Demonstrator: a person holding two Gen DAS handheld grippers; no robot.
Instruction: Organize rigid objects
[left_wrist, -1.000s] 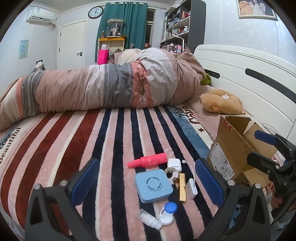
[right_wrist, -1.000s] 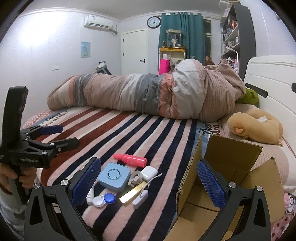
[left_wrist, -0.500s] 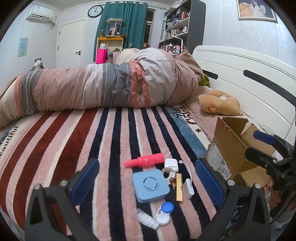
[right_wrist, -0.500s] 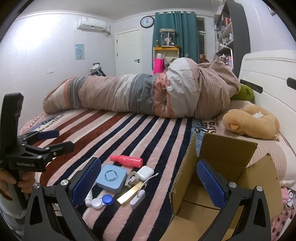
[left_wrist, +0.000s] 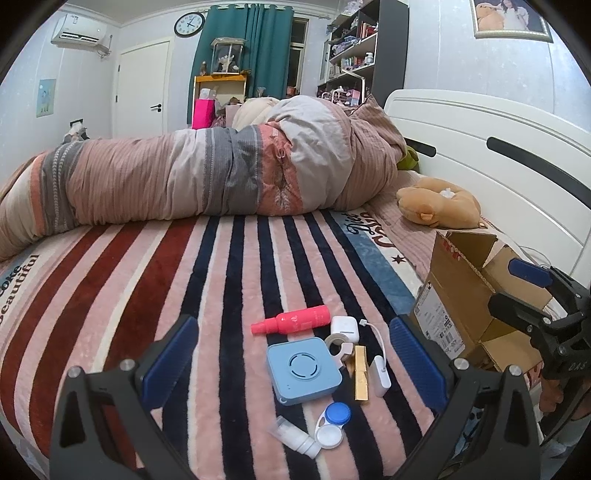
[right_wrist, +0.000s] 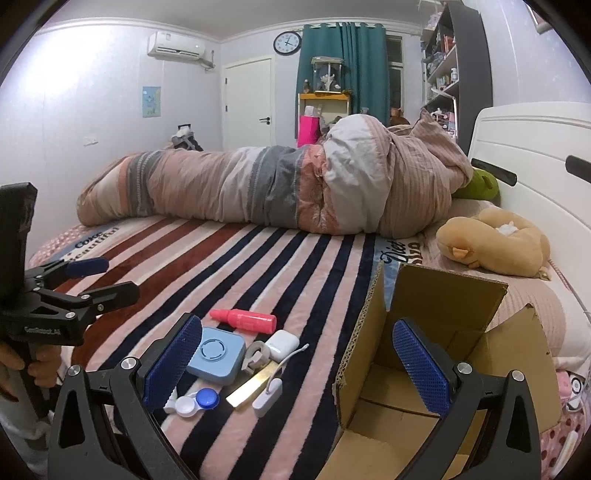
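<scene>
Both views are evenly and fairly brightly lit by cool indoor light from above, with soft, faint shadows. Strong fisheye bending curves the walls and headboard (left_wrist: 491, 147), and black corners vignette each frame. Focus is sharp throughout, without glare.

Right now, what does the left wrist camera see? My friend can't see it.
An open gripper hovers over small things on a striped blanket: a pink bottle, a blue square box, a white earbud case and a lens case. An open cardboard box sits to the right.
</scene>
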